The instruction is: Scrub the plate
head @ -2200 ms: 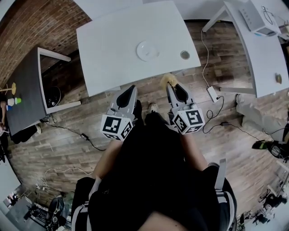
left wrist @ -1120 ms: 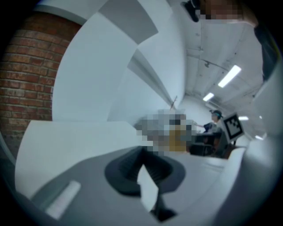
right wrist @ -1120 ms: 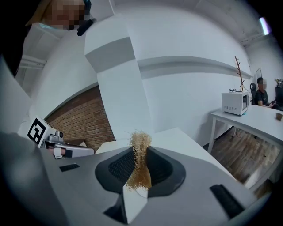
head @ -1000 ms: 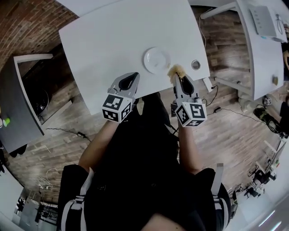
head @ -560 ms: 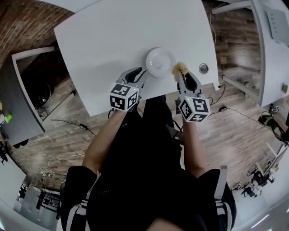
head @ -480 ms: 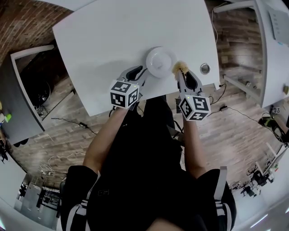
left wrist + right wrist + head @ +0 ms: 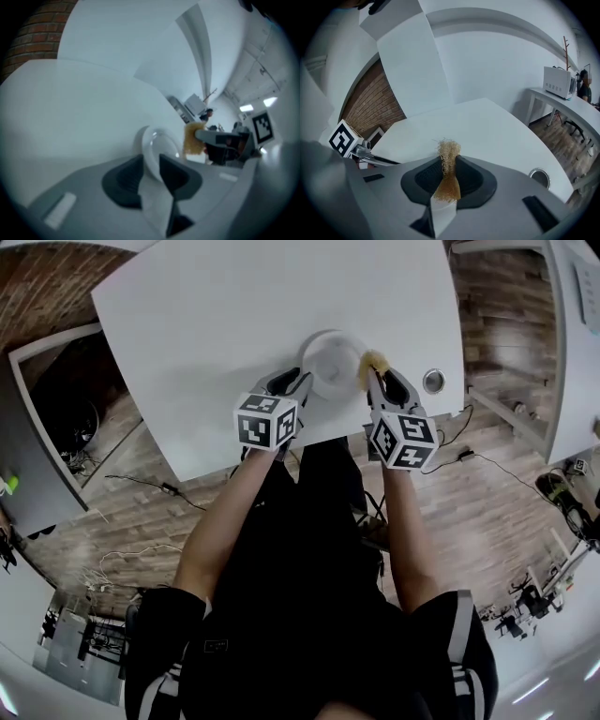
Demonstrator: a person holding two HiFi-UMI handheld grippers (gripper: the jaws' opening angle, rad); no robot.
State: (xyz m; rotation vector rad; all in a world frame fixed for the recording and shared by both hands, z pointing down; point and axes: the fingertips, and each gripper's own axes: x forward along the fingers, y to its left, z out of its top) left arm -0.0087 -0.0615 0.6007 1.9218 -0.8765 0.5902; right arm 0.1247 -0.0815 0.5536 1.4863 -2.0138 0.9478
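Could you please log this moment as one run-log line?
left gripper: just opening, plate rim between jaws | right gripper: shut on scrubber

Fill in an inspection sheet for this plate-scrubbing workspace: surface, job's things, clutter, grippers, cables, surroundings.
Surface: white table, with a round grommet near its right edge.
Job's things: plate near the table's front edge; scrubber at its right rim, contact unclear.
Clutter: nothing seen on the table.
Grippers: left gripper open, its jaws have just been opening, with the plate's rim between them; right gripper shut on the scrubber.
Cables: cables on the floor, none on the table.
Surroundings: wooden floor, brick wall, other tables.
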